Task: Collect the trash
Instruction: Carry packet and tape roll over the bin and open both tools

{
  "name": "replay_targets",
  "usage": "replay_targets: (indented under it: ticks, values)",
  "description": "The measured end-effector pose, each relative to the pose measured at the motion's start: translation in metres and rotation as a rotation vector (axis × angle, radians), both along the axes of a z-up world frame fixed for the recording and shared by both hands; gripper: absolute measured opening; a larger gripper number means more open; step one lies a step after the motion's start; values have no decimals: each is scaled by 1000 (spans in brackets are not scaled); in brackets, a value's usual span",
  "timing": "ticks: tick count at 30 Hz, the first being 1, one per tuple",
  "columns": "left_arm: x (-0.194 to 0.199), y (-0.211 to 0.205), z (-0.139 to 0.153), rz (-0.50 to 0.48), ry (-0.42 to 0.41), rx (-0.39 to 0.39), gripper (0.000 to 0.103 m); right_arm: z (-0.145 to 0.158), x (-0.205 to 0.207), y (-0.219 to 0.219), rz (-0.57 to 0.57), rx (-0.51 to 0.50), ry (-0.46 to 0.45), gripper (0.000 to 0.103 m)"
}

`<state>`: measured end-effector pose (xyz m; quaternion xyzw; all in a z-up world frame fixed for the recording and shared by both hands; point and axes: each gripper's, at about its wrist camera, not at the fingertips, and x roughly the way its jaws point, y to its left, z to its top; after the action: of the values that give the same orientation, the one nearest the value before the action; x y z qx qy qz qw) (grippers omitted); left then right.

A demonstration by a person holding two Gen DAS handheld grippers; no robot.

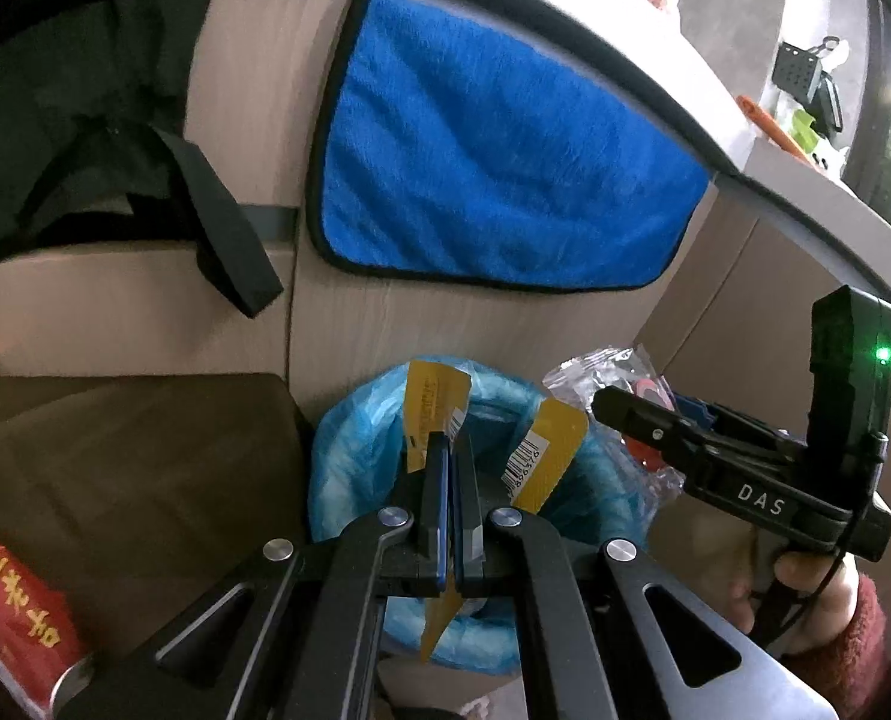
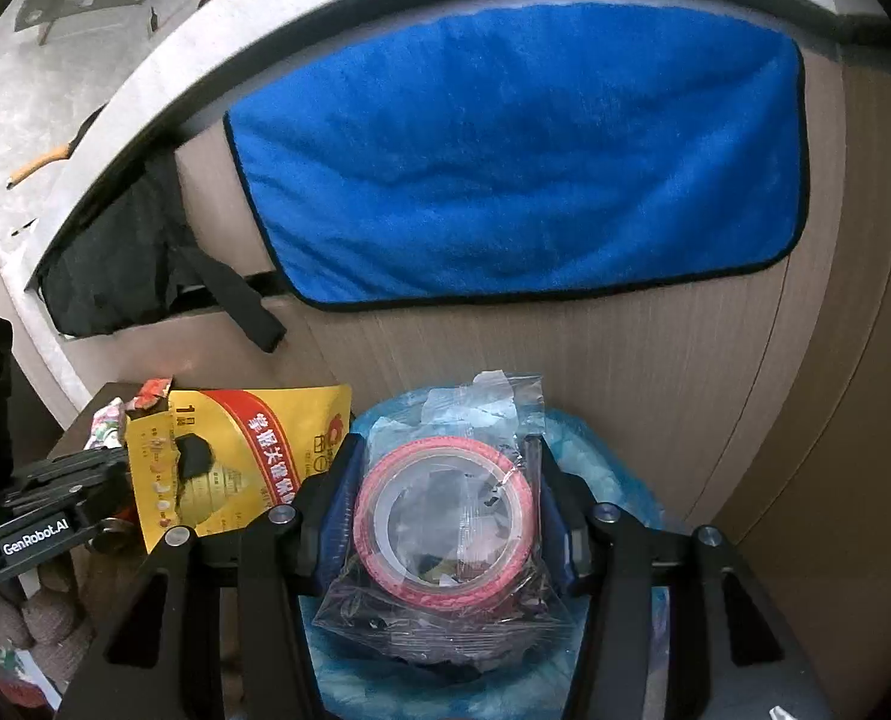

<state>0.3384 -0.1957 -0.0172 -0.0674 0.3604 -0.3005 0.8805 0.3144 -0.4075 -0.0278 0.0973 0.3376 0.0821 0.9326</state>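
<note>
L gripper (image 1: 450, 456) is clamped on the yellow wrapper (image 2: 235, 456); R gripper (image 2: 445, 468) pinches the bagged pink tape roll (image 2: 442, 525). Both hover over the blue-lined bin (image 1: 349, 444) (rim partly hidden, probably centred). Lower inside, then release.

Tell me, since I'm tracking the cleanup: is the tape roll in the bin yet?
Not yet. The tape roll, in its clear bag, is clamped in the right tool above the blue-lined bin.

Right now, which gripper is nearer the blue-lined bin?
Neither clearly. The left gripper holds a yellow packet over the bin; the right gripper holds bagged tape over it too.
</note>
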Motion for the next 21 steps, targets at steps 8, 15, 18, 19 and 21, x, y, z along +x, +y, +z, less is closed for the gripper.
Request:
replay_targets:
  ticks: [8, 15, 18, 19, 21]
  values:
    - [7, -2, -7, -12, 29, -23, 8, -11, 4, -6, -36, 20, 32, 53]
    - [8, 27, 9, 21, 29, -96, 55, 1, -7, -4, -74, -17, 4, 69]
    - [2, 49, 20, 69, 15, -102, 56, 9, -15, 0, -75, -29, -4, 69]
    - [0, 59, 24, 95, 4, -100, 56, 12, -18, 2, -73, -34, -9, 69]
    - [-4, 78, 30, 143, -7, -94, 56, 19, -25, 10, -67, -48, -23, 69]
